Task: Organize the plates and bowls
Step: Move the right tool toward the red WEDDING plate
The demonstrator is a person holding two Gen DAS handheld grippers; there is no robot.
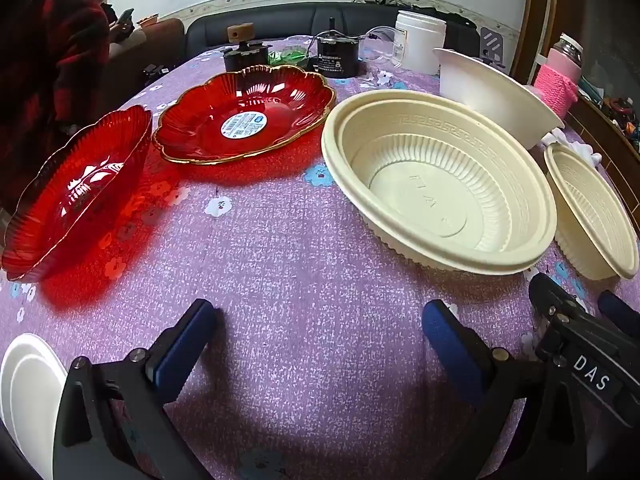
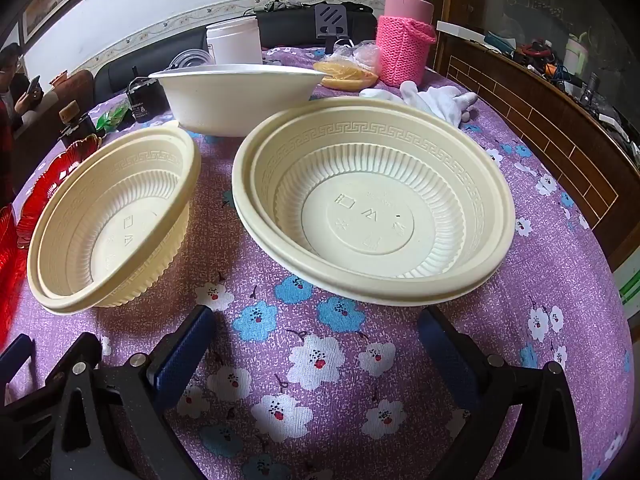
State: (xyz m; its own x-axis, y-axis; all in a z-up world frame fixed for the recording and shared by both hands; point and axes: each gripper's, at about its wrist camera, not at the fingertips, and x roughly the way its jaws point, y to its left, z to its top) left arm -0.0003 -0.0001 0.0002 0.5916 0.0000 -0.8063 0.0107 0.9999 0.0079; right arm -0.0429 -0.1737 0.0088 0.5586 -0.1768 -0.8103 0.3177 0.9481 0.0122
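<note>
cream bowl (image 2: 372,204) just beyond right gripper (image 2: 316,332) fingers (image 2: 444,344) (spread, empty)

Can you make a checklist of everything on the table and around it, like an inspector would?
Surface: round table under a purple flowered cloth.
Job's things: two red plates, two cream bowls, a white bowl, a white plate at the near left edge.
Clutter: white jar, pink flask in a knitted sleeve, white glove, bagged food, two small black devices.
Grippers: left gripper and right gripper both open, holding nothing, above bare cloth.
Cables: thin wires by the black devices.
Surroundings: dark sofa, a seated person with a phone, wooden cabinet.
</note>
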